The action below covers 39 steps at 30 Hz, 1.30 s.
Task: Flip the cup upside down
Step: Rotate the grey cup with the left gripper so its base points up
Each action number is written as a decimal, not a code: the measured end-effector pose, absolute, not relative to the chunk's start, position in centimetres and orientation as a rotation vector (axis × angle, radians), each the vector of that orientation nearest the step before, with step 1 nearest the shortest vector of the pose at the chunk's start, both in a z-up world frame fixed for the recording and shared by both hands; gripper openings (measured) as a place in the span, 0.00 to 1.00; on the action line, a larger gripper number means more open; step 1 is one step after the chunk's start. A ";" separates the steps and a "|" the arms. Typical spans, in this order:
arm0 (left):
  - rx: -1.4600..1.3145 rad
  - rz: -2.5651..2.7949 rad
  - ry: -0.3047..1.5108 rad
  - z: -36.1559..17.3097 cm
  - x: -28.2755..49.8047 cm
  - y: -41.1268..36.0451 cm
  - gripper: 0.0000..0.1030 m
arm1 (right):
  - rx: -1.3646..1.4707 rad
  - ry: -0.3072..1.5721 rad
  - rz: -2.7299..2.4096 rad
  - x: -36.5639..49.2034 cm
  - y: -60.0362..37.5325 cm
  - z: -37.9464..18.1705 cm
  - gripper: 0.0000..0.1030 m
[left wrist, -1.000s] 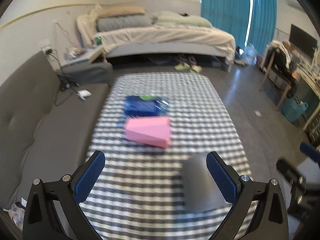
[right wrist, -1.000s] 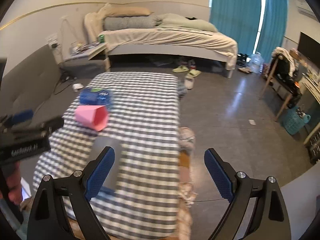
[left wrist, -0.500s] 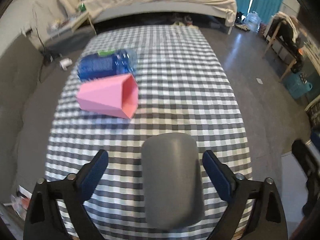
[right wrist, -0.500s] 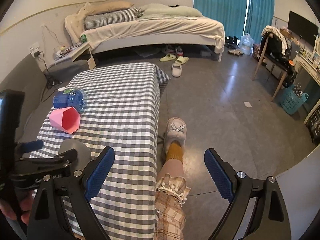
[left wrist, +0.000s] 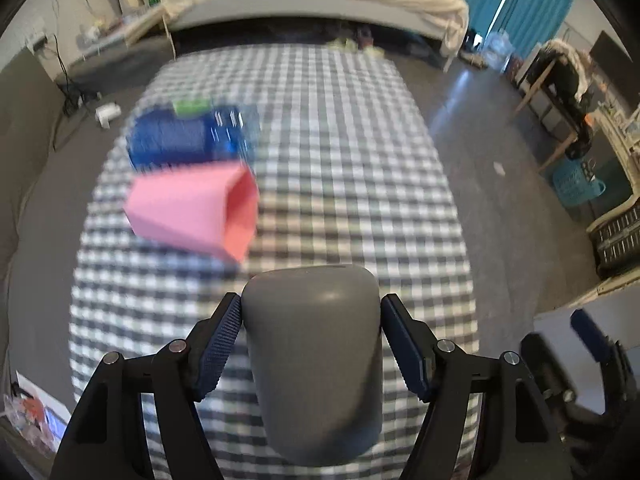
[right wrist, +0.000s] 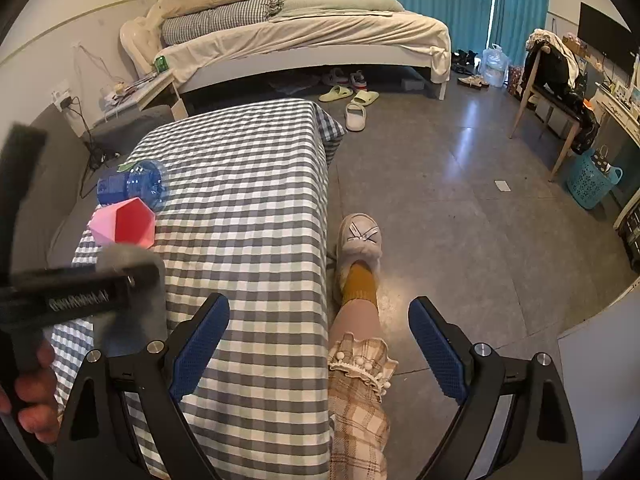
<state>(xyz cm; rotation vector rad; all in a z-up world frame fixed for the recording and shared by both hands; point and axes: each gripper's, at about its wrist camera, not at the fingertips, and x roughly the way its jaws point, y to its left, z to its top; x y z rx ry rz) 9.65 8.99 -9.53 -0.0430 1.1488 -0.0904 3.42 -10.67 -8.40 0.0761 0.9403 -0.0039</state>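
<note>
A grey cup (left wrist: 316, 356) lies on its side on the checked tablecloth (left wrist: 352, 168), closed base toward the far end. My left gripper (left wrist: 312, 320) has its blue pads against both sides of the cup. In the right wrist view the cup (right wrist: 128, 258) is half hidden behind the left gripper (right wrist: 68, 300). My right gripper (right wrist: 320, 336) is open and empty, off the table's right edge above the floor.
A pink cup (left wrist: 196, 212) lies on its side beyond the grey cup, with a blue water bottle (left wrist: 188, 140) behind it. A grey sofa (left wrist: 28, 168) runs along the table's left. The person's leg and slipper (right wrist: 360, 240) are by the table's right edge.
My left gripper moved forward and closed its pads onto the grey cup. The right gripper swung right, away from the table, and stayed open.
</note>
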 end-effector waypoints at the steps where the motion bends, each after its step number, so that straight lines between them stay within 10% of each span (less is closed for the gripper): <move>1: -0.024 -0.082 1.098 -8.7 9.3 9.1 0.71 | 0.078 0.936 -0.001 3.4 -10.5 -8.3 0.89; 14: 0.055 -0.117 0.923 -8.7 7.7 8.9 0.70 | 0.074 0.931 -0.006 3.2 -9.5 -8.1 0.89; 23: 0.039 -0.170 0.865 -10.7 5.2 9.5 0.90 | 0.079 0.914 -0.057 3.2 -10.1 -7.2 0.89; 39: 0.051 -0.283 0.871 -15.6 6.7 9.8 0.72 | 0.055 0.915 -0.056 3.7 -7.5 -7.7 0.89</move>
